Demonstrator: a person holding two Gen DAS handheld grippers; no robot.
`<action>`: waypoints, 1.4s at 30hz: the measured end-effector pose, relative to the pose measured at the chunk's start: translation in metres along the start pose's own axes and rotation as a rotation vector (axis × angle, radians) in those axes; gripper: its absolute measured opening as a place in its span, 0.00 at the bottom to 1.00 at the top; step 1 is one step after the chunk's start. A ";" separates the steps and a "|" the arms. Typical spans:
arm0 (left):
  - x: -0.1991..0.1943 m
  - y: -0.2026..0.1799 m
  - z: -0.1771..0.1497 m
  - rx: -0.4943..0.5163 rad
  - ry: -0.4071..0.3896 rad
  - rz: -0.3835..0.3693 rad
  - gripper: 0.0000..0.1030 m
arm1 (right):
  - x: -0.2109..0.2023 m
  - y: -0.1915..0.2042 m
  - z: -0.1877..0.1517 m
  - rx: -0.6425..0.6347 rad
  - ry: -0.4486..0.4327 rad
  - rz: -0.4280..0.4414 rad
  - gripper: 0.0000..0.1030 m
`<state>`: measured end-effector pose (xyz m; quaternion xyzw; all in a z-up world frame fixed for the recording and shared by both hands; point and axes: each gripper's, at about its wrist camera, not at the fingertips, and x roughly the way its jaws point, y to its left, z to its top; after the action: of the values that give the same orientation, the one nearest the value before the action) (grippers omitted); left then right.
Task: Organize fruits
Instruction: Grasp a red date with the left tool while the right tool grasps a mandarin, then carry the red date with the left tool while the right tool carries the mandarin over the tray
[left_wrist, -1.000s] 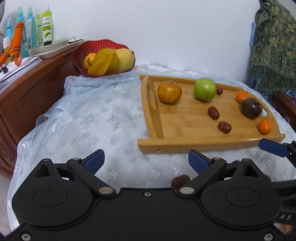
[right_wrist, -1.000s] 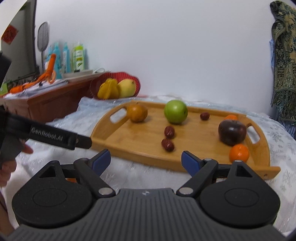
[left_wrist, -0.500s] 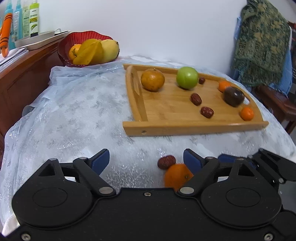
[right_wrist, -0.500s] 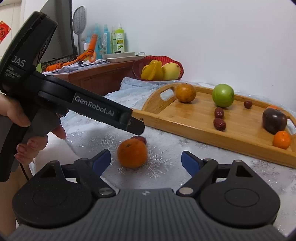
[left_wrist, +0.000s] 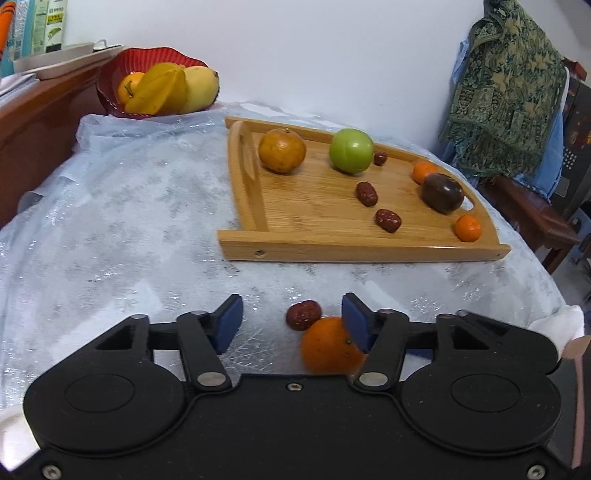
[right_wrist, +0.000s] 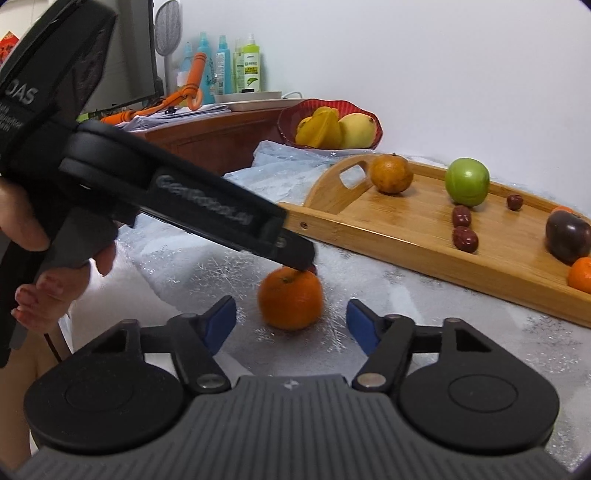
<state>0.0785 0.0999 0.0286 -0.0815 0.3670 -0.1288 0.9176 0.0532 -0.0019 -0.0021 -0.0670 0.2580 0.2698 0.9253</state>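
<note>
Right wrist view: right gripper (right_wrist: 291, 319) jaws closing, mandarin (right_wrist: 290, 298) on tablecloth (right_wrist: 424, 306) just ahead between the tips, pads not yet on it. Left wrist view: left gripper (left_wrist: 291, 317) jaws also closing, loose red date (left_wrist: 303, 314) between the tips, untouched, touching the same mandarin (left_wrist: 330, 345), which sits against the right-hand finger.

Step, by judgement: picking strays off the cloth for the bamboo tray (left_wrist: 354, 253). Next move likely calls for sorting out who takes what, fruits touching, grippers crowding; centring on one fruit each before pinching.

Count, near to far: off tray 1 mandarin, 1 date. On tray 3 dates, 2 small mandarins, 1 dark purple fruit (left_wrist: 442, 192), 1 green apple (left_wrist: 351, 150), 1 brownish orange (left_wrist: 282, 150). Beyond, red bowl (left_wrist: 110, 79): 1 starfruit, 1 mango, 1 orange.
</note>
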 end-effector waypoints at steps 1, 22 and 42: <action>0.001 -0.001 0.000 0.000 0.001 -0.003 0.53 | 0.001 0.001 0.001 0.003 -0.001 0.000 0.71; 0.001 -0.024 -0.004 0.017 -0.042 -0.031 0.40 | -0.024 -0.023 0.002 0.040 -0.035 -0.236 0.42; -0.028 -0.082 -0.084 0.216 -0.145 0.179 0.47 | -0.032 -0.067 0.005 0.210 -0.083 -0.411 0.43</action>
<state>-0.0134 0.0255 0.0066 0.0414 0.2895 -0.0788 0.9530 0.0682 -0.0716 0.0175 -0.0105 0.2274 0.0497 0.9725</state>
